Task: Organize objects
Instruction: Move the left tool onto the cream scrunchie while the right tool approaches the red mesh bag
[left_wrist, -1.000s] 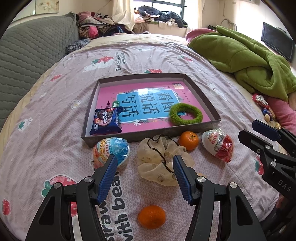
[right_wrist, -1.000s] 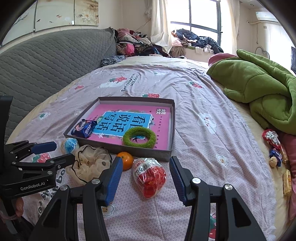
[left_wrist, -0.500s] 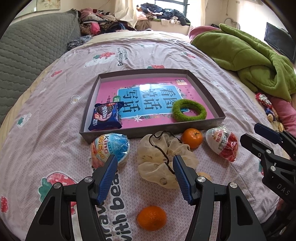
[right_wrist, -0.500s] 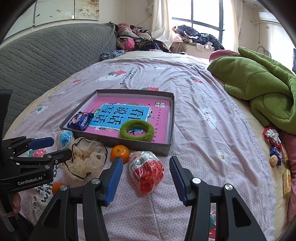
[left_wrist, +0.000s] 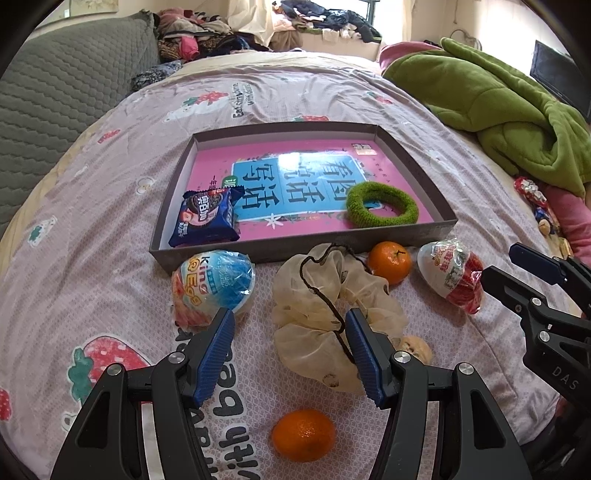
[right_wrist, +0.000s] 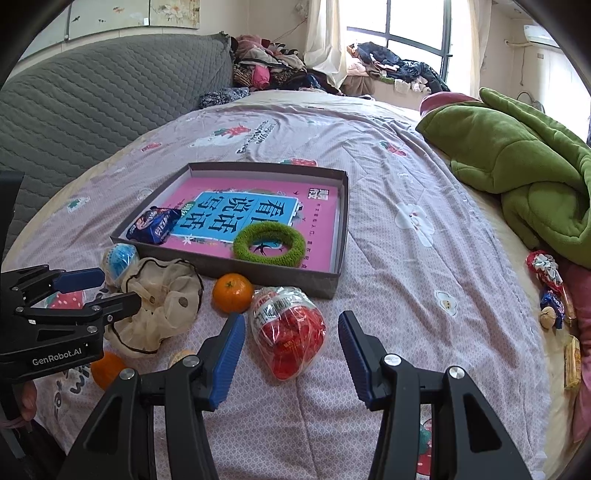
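Observation:
A grey tray (left_wrist: 424, 173) on the bed holds a pink book, a blue cookie pack (left_wrist: 207, 218) and a green hair ring (left_wrist: 382, 204). In front of it lie a blue egg toy (left_wrist: 214, 284), a cream scrunchie (left_wrist: 328, 317), two oranges (left_wrist: 389, 256) (left_wrist: 303, 434) and a red egg toy (left_wrist: 452, 275). My left gripper (left_wrist: 290, 349) is open, its fingers straddling the scrunchie's near part. My right gripper (right_wrist: 291, 349) is open around the red egg toy (right_wrist: 290, 332). The tray (right_wrist: 341, 221) also shows in the right wrist view.
A green blanket (left_wrist: 491, 107) lies at the right. Small wrapped sweets (right_wrist: 550, 288) sit by the right bed edge. A grey quilted headboard (right_wrist: 92, 107) stands at the left. Clothes are piled at the far end (right_wrist: 273, 74).
Both grippers have moved forward and lower toward the objects. The scrunchie and the red egg toy now sit between the fingers. Nothing on the bed has moved.

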